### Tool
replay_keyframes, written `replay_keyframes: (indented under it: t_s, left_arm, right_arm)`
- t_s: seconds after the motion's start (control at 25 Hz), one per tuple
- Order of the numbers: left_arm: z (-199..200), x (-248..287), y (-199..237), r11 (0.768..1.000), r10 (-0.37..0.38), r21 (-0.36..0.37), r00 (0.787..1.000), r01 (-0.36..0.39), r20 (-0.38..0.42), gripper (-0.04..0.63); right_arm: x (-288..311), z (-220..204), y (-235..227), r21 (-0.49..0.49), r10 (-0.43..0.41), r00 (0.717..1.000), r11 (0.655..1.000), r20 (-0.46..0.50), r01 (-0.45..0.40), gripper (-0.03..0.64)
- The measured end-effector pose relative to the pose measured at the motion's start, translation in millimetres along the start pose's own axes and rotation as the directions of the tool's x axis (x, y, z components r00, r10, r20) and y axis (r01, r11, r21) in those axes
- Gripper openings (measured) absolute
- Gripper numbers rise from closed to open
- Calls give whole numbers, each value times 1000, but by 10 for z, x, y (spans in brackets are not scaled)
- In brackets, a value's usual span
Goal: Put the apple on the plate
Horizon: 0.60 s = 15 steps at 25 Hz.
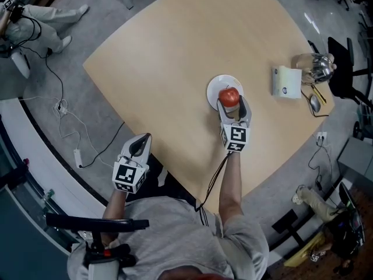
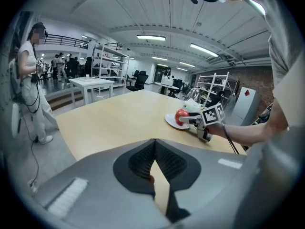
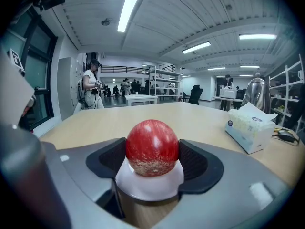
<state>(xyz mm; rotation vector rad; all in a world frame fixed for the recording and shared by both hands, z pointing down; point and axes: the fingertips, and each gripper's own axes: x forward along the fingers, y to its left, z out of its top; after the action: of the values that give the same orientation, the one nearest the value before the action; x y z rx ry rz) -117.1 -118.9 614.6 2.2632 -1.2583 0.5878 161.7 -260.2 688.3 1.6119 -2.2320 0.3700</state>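
Note:
A red apple (image 1: 229, 95) (image 3: 152, 147) is on or just over a small white plate (image 1: 214, 86) (image 3: 150, 187) near the middle of the round wooden table (image 1: 175, 51). My right gripper (image 1: 233, 106) (image 3: 152, 152) reaches in from the near side, shut on the apple, with a dark pad pressed against each of its sides. My left gripper (image 1: 140, 142) (image 2: 153, 142) hovers past the table's near-left edge, shut and empty. In the left gripper view the apple (image 2: 181, 116), the plate (image 2: 170, 122) and the right gripper (image 2: 191, 120) show far off to the right.
A tissue box (image 1: 285, 81) (image 3: 250, 125), a metal kettle (image 1: 316, 66) (image 3: 257, 93) and a spoon (image 1: 315, 102) sit at the table's right edge. Cables (image 1: 70, 127) trail on the floor at left. A person (image 2: 31, 80) stands beyond the table.

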Motion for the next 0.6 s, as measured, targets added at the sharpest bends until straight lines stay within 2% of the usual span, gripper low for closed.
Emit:
replay_keyframes:
  t_s: [0.6]
  left_arm:
    - [26,31,-31,1000,-3,8,1000,3,-4,20]
  right_arm:
    - [36,27,-17,5,2,1000,1000,16,-2,359]
